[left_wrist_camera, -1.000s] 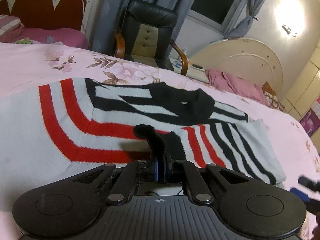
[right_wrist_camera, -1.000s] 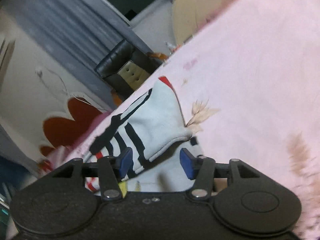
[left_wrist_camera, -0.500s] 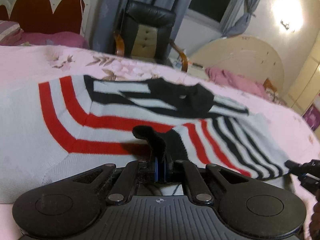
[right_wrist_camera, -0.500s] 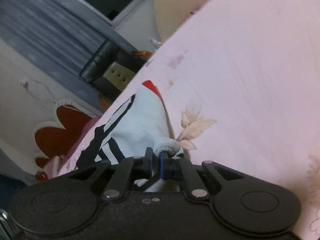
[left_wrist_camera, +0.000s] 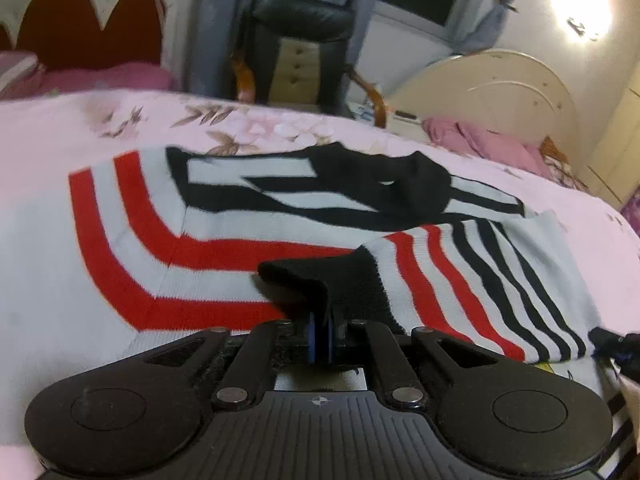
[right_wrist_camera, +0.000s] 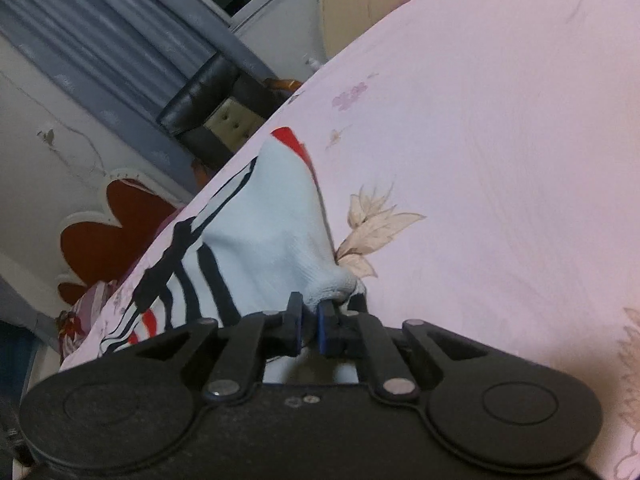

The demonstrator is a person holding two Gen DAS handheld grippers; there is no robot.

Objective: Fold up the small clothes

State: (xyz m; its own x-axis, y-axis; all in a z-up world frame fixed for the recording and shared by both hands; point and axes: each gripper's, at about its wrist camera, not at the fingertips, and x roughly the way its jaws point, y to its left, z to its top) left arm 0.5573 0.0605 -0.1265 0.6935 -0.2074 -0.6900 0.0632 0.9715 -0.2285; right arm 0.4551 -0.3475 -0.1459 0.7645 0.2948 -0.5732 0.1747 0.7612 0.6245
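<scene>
Left wrist view: left gripper clenched on the black cuff of the striped sweater, spread flat on the pink bed.

Right wrist view: right gripper just closing, pinching sweater's white corner, lifted off the bed.

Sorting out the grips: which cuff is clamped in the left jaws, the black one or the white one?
The black cuff, where the red stripes end; the white cuff is in the right jaws.
</scene>
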